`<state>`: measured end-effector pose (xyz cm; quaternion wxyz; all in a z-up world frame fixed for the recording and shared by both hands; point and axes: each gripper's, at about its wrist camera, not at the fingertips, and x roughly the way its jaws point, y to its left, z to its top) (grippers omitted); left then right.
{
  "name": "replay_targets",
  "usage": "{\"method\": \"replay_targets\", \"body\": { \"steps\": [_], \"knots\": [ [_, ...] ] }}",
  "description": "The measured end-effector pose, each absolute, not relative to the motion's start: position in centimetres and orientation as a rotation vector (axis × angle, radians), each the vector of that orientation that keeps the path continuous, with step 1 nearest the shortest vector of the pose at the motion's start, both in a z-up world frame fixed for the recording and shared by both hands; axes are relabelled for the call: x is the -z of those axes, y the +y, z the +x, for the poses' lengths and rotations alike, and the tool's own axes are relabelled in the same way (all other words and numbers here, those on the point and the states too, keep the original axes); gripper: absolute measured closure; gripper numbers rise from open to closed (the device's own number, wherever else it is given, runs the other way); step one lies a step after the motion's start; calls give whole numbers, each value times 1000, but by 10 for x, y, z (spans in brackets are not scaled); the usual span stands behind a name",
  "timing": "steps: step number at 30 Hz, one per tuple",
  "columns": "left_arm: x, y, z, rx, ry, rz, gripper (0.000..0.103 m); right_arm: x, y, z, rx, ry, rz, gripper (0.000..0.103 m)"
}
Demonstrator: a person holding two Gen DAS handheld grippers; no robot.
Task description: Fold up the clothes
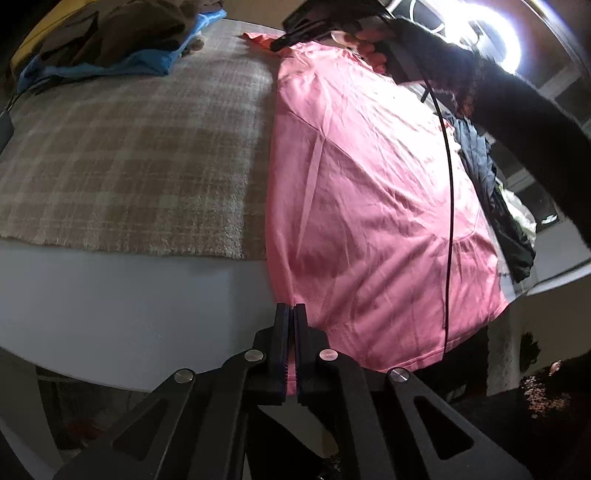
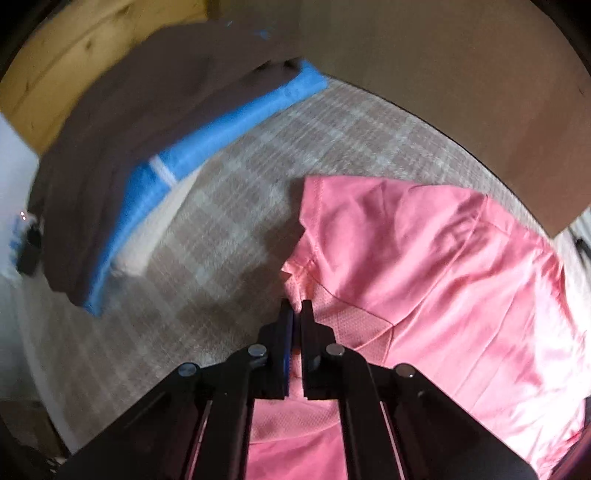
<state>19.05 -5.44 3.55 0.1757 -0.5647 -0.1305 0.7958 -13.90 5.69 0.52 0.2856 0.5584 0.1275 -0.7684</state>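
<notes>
A pink shirt (image 1: pixel 369 192) lies stretched lengthwise over a plaid blanket (image 1: pixel 140 147), its near hem hanging over the white table edge. My left gripper (image 1: pixel 291 314) is shut on the shirt's near left corner. At the far end, the right gripper (image 1: pixel 295 33) shows as a dark shape held by a hand, at the shirt's top. In the right wrist view, my right gripper (image 2: pixel 296 308) is shut on the pink shirt (image 2: pixel 424 266) near its collar and mesh shoulder panel, and the sleeve lies folded beside it.
A brown garment (image 2: pixel 129 147) on a blue one (image 2: pixel 207 147) lies stacked at the blanket's far left. Dark clothes (image 1: pixel 495 192) are heaped to the right of the shirt. A black cable (image 1: pixel 450 206) hangs across the shirt. The white table edge (image 1: pixel 129 306) runs in front.
</notes>
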Motion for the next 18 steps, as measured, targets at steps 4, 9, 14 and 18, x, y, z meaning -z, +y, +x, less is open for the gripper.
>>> {"method": "replay_targets", "body": {
  "steps": [4,9,14,18],
  "knots": [
    [-59,-44,194,-2288,-424,-1525,102,-12,85,-142,2066,123,1461,100],
    [-66,-7,202,-2258,-377,-1533,102,-33,157,-140,2126,-232,1353,100],
    [-65,39,210,-2198,-286,-1577,100,-25,262,-129,2254,-515,1389,99],
    [-64,77,217,-2148,-214,-1609,98,0,321,-121,2277,-469,1669,80]
  ]
}}
